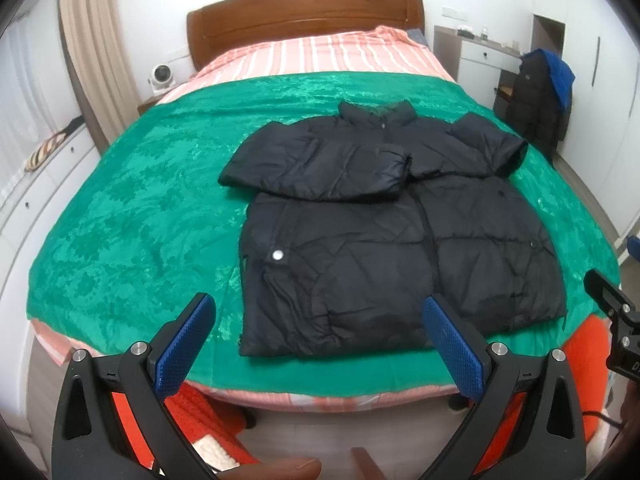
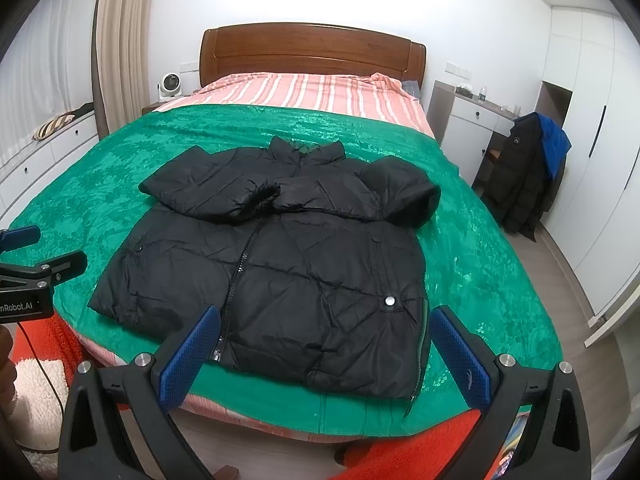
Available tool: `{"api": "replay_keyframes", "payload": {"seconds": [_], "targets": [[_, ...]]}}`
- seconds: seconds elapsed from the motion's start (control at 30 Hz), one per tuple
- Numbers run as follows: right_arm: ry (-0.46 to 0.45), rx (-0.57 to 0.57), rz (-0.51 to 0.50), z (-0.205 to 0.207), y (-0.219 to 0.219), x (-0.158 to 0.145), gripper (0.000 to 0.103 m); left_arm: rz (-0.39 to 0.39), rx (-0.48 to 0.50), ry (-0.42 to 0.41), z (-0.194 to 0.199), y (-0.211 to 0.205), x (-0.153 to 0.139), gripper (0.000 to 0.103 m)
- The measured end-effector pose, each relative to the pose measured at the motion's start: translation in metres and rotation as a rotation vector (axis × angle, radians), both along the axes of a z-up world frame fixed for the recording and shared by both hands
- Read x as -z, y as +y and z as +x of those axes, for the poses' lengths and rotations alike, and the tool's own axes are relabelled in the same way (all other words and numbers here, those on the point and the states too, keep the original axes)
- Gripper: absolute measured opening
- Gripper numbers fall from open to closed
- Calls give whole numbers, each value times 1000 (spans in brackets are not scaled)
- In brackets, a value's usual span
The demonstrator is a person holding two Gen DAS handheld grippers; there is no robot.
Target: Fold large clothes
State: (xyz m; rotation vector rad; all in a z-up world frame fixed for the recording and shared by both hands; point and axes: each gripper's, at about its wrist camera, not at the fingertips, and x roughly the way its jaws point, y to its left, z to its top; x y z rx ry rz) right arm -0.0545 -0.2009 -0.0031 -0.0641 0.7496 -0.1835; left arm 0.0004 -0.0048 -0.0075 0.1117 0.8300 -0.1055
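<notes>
A black puffer jacket (image 1: 384, 236) lies front up on the green blanket (image 1: 140, 208), collar toward the headboard, both sleeves folded across the chest. It also shows in the right wrist view (image 2: 288, 264). My left gripper (image 1: 318, 316) is open and empty, held off the foot of the bed just before the jacket's hem. My right gripper (image 2: 326, 326) is open and empty, also just before the hem, nearer the jacket's right side. Part of the right gripper shows at the right edge of the left wrist view (image 1: 616, 320).
The bed has a wooden headboard (image 2: 312, 52) and a striped pink sheet (image 2: 304, 92). A chair with a dark coat and blue garment (image 2: 532, 168) stands right of the bed by a white desk (image 2: 468, 120). White drawers (image 2: 36, 152) line the left wall. Orange fabric (image 1: 200, 412) lies below the foot.
</notes>
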Motion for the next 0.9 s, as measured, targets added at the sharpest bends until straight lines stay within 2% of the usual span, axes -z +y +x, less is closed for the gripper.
{"api": "replay_keyframes", "payload": {"seconds": [0.9], "targets": [[7, 16, 5, 2, -6, 3, 103, 7, 7, -1, 0, -4, 4, 103]]}}
